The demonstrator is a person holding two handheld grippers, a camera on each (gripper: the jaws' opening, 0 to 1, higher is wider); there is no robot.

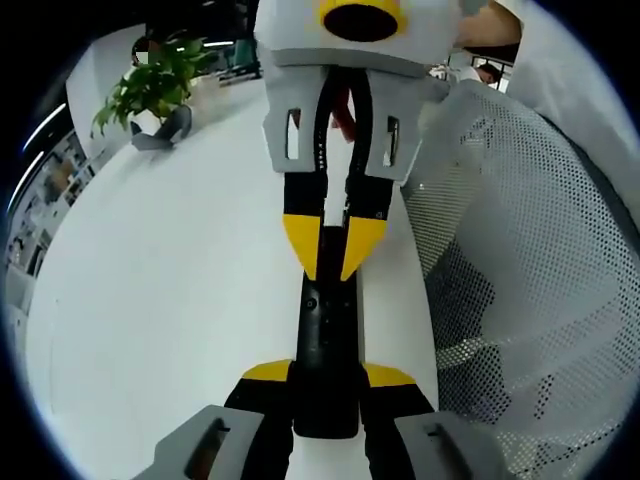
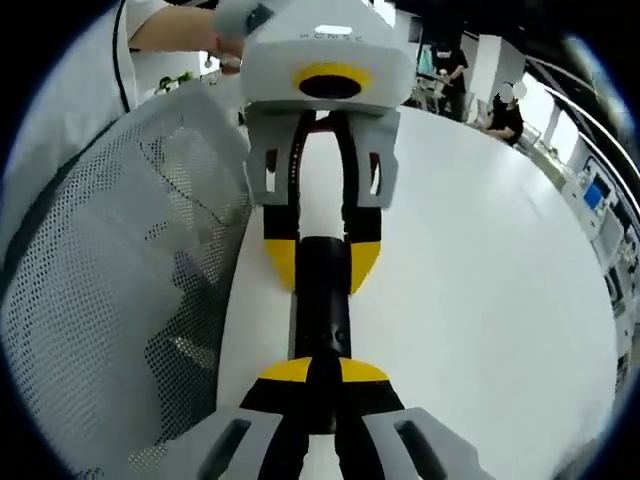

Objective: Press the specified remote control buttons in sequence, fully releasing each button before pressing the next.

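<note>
While the left gripper (image 1: 325, 385) clamps the remote (image 1: 325, 340), the right gripper (image 1: 332, 262) (jaws closed) touches its buttons.

An open-plan office or lab space. A long white table (image 1: 170, 300) runs through a bright room. A potted green plant (image 1: 150, 85) stands at the table's far corner; shelving (image 1: 45, 200) lines one wall. Across the room, people (image 2: 500, 115) sit near desks with monitors (image 2: 595, 190). A white mesh chair back (image 2: 110, 260) adjoins the table's edge.
</note>
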